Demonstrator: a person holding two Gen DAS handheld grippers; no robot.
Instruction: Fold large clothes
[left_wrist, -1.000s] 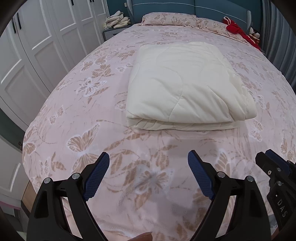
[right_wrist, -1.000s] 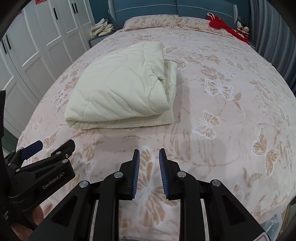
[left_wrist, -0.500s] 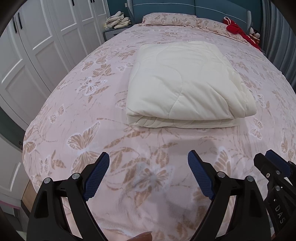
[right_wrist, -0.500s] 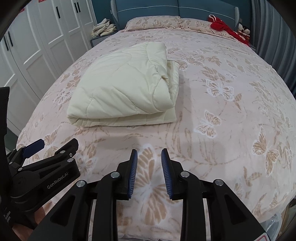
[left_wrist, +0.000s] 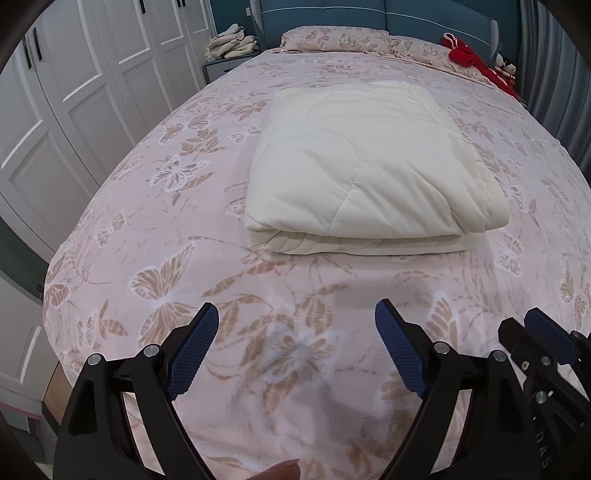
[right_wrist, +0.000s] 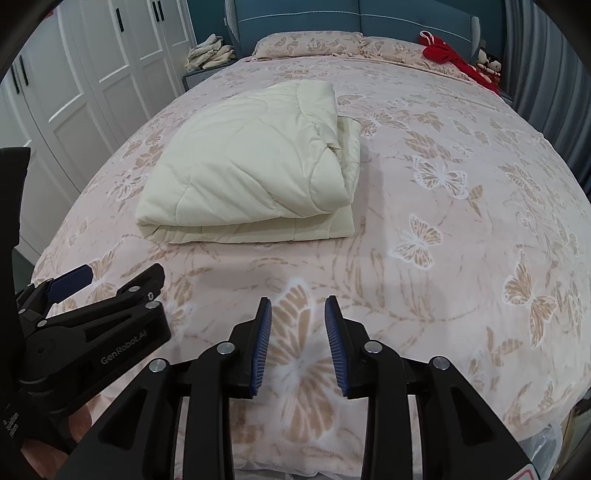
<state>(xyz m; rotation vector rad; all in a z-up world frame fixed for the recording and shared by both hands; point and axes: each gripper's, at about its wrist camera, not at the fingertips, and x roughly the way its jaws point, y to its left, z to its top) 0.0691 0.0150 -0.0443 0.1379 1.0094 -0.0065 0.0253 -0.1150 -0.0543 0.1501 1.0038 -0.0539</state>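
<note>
A cream quilted blanket (left_wrist: 365, 166) lies folded into a thick rectangle in the middle of the bed; it also shows in the right wrist view (right_wrist: 255, 170). My left gripper (left_wrist: 297, 317) hangs wide open and empty over the bed's near end, short of the blanket's front edge. My right gripper (right_wrist: 298, 306) is partly open and empty, to the right of the left one and also short of the blanket. Each gripper shows at the edge of the other's view: the right one (left_wrist: 546, 343) and the left one (right_wrist: 96, 291).
The bed (left_wrist: 155, 229) has a pink butterfly-print cover. White wardrobe doors (left_wrist: 74, 92) stand along the left. A pillow (left_wrist: 332, 38) and a red garment (left_wrist: 469, 57) lie by the blue headboard. A nightstand (right_wrist: 207, 72) holds folded cloths.
Both grippers have drawn back a little from the blanket. The right gripper's jaws have opened wider. The left gripper stays wide open.
</note>
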